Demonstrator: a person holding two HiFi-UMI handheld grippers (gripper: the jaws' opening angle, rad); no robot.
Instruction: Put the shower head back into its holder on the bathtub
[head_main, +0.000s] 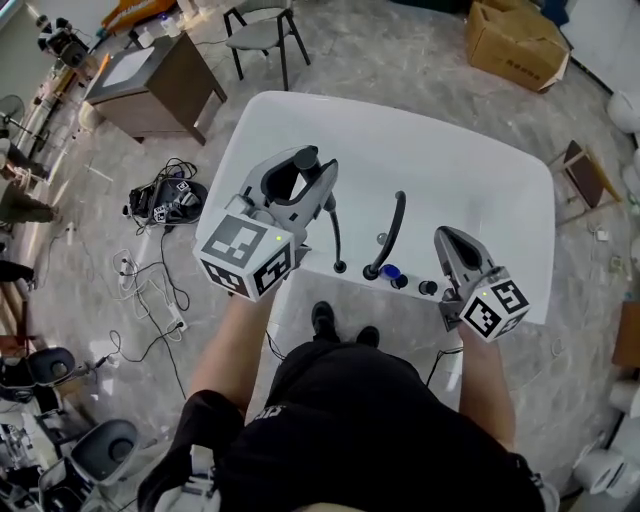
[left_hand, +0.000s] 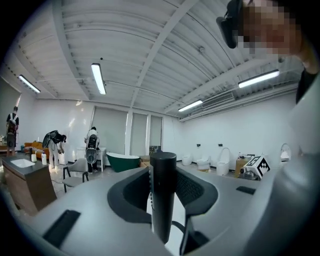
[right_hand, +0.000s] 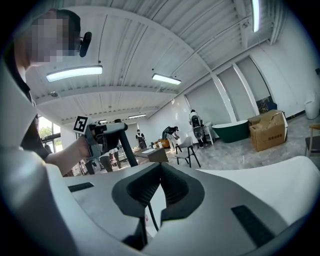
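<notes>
I hold the black shower head (head_main: 305, 158) upright over the white bathtub (head_main: 400, 140), with my left gripper (head_main: 308, 172) shut on its round handle. Seen from the left gripper view, the handle (left_hand: 163, 200) stands between the pads of that gripper (left_hand: 162, 172). Its thin black hose (head_main: 335, 235) drops to a small fitting (head_main: 340, 267) on the tub's near rim. Just right of that stand the curved black spout (head_main: 390, 232) and several knobs (head_main: 400, 282). My right gripper (head_main: 447, 243) hovers over the rim right of them, shut and empty; its tips (right_hand: 160, 167) meet.
A wooden cabinet (head_main: 150, 85) and a chair (head_main: 262, 35) stand beyond the tub's far left. A cardboard box (head_main: 515, 45) lies at the far right. Cables and gear (head_main: 165, 205) cover the floor to the left. People work near a green tub (left_hand: 122, 161) in the distance.
</notes>
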